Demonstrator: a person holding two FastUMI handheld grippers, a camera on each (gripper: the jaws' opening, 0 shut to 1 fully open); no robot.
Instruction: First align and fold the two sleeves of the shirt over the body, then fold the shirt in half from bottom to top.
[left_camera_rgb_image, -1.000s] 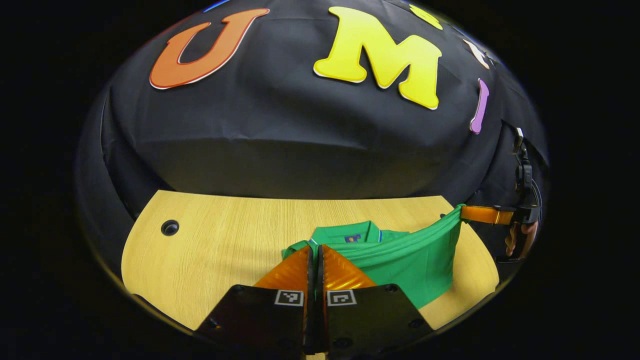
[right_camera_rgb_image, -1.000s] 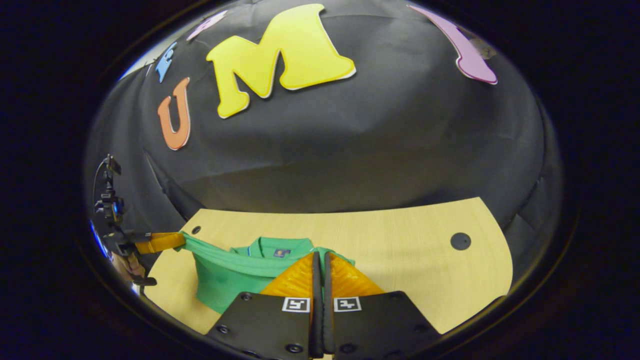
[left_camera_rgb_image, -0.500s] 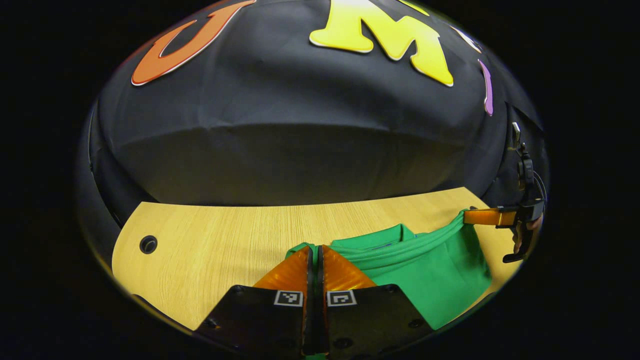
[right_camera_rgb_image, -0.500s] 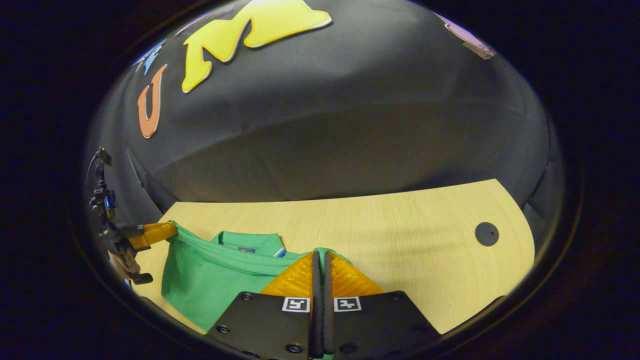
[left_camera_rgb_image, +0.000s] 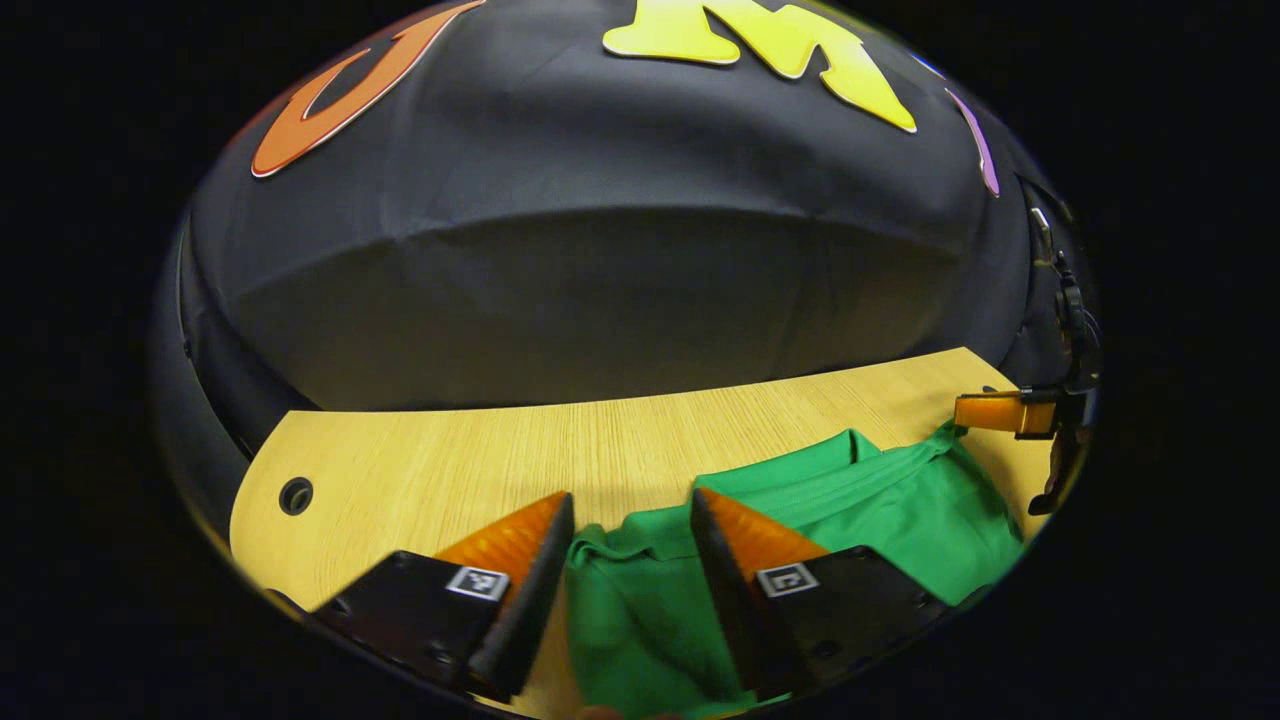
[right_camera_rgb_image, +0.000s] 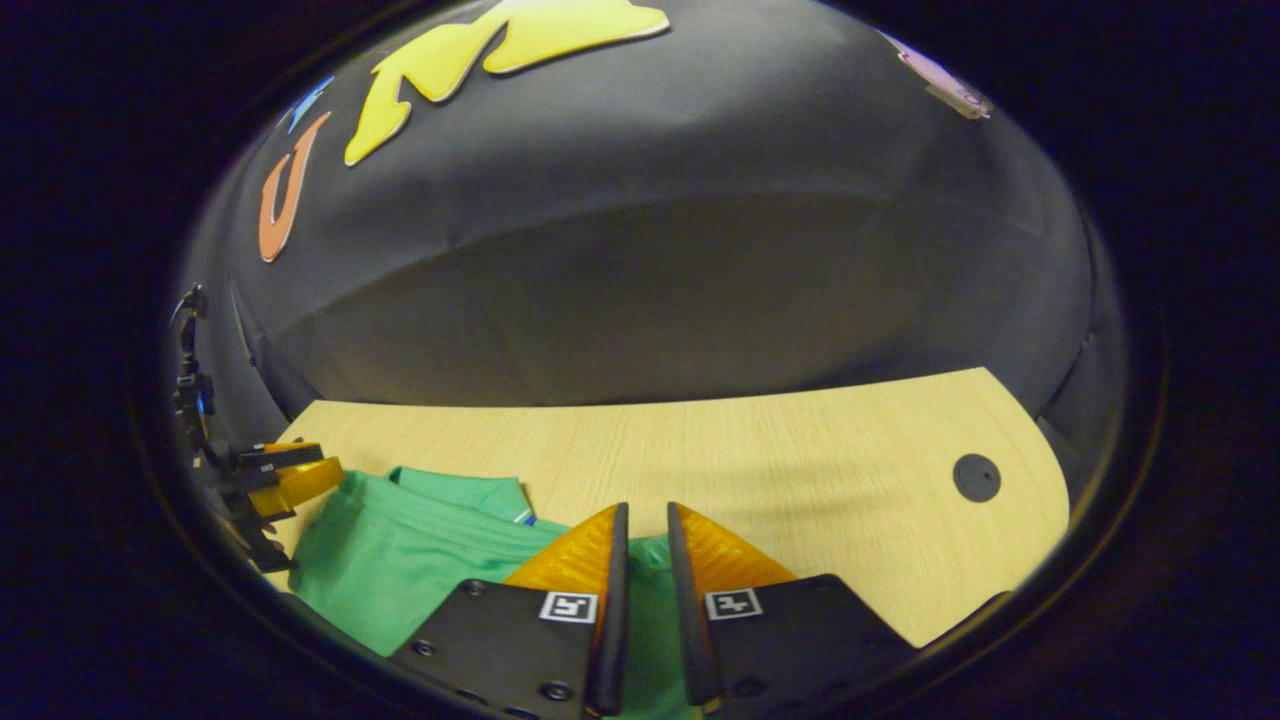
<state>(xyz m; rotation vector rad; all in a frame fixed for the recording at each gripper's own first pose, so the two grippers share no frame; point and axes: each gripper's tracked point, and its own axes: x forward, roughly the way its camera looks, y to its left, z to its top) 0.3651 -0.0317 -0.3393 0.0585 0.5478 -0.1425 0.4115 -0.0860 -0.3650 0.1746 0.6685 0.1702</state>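
Now | left gripper (left_camera_rgb_image: 628, 530) spread | right gripper (right_camera_rgb_image: 642, 535) parted | soft green shirt (left_camera_rgb_image: 860, 510) | wood-grain table (left_camera_rgb_image: 480, 460)

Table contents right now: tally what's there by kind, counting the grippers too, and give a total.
Green shirt: 1
Grippers: 2, left gripper, right gripper
Round table holes: 2, one, another
Total: 5

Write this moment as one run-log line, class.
stage: bottom-to-top fold laid down | left gripper: open over green shirt | right gripper: partly open, releasing | shirt on wooden table
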